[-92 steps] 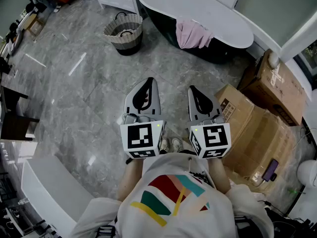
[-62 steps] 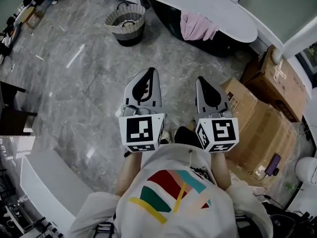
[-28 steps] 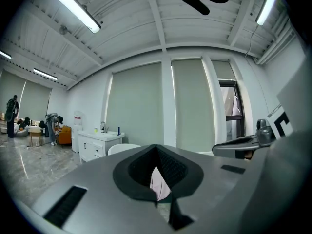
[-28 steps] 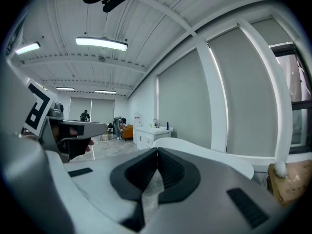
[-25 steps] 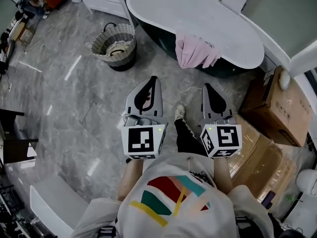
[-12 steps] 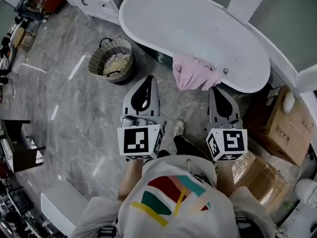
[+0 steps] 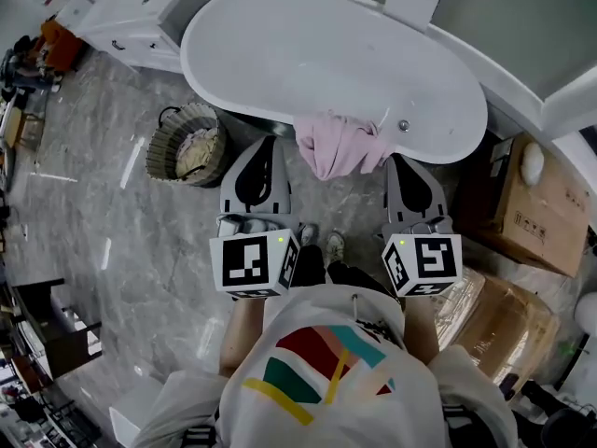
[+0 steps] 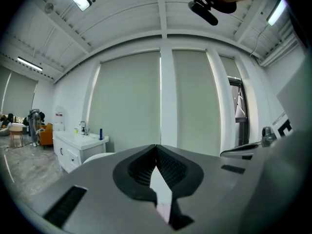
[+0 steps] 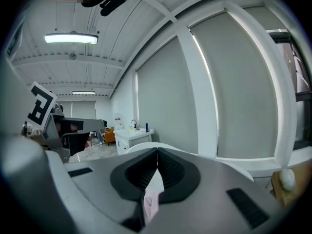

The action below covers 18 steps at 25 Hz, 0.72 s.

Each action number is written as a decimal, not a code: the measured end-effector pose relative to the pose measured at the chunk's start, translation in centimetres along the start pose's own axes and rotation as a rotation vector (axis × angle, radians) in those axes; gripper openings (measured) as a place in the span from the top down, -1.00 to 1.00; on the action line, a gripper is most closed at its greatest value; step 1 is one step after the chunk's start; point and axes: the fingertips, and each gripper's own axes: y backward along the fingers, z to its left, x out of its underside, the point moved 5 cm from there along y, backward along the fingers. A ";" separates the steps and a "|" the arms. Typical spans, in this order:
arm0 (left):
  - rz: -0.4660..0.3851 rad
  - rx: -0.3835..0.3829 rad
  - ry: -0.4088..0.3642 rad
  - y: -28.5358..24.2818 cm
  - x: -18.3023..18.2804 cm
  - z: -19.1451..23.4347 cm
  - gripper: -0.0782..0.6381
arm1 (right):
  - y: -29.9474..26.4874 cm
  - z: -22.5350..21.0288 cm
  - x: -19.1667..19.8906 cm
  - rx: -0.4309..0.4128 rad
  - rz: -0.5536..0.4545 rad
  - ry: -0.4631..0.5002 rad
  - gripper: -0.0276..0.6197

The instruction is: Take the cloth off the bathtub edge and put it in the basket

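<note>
Wicker basket (image 7: 187, 146) stands left of centre on the grey marble floor (image 7: 112, 241). Beside it the left gripper (image 7: 263, 142) has its jaws pressed together, empty. The pink cloth (image 7: 338, 145) drapes over the bathtub (image 7: 280, 26) rim at centre. It looks light, limp and easily slid, so pinch a hanging fold. The right gripper (image 7: 398, 161) is likewise closed on nothing. Cardboard boxes (image 7: 532, 217) crowd the right.

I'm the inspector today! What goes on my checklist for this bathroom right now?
Surface: grey marble floor.
Job's things: pink cloth draped over the near edge of the white bathtub; woven basket on the floor to its left, pale fabric inside.
Clutter: cardboard boxes at right.
Grippers: left gripper and right gripper both shut, empty, one each side of the cloth.
Cables: nothing seen.
Surroundings: white cabinet beyond the tub; window blinds.
</note>
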 end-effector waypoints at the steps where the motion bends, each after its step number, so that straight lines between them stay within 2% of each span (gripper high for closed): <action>1: -0.006 0.017 -0.006 -0.6 -0.2 -0.4 0.73 | 0.0 -0.3 -0.3 0.013 -0.006 0.000 0.88; 10: -0.009 0.175 -0.025 -4.5 -0.7 -2.1 0.73 | 0.1 -1.1 -1.4 0.138 -0.046 -0.016 0.88; 18: -0.027 0.228 -0.005 -6.3 -1.3 -1.7 0.73 | 0.0 -1.1 -1.7 0.211 -0.063 -0.026 0.88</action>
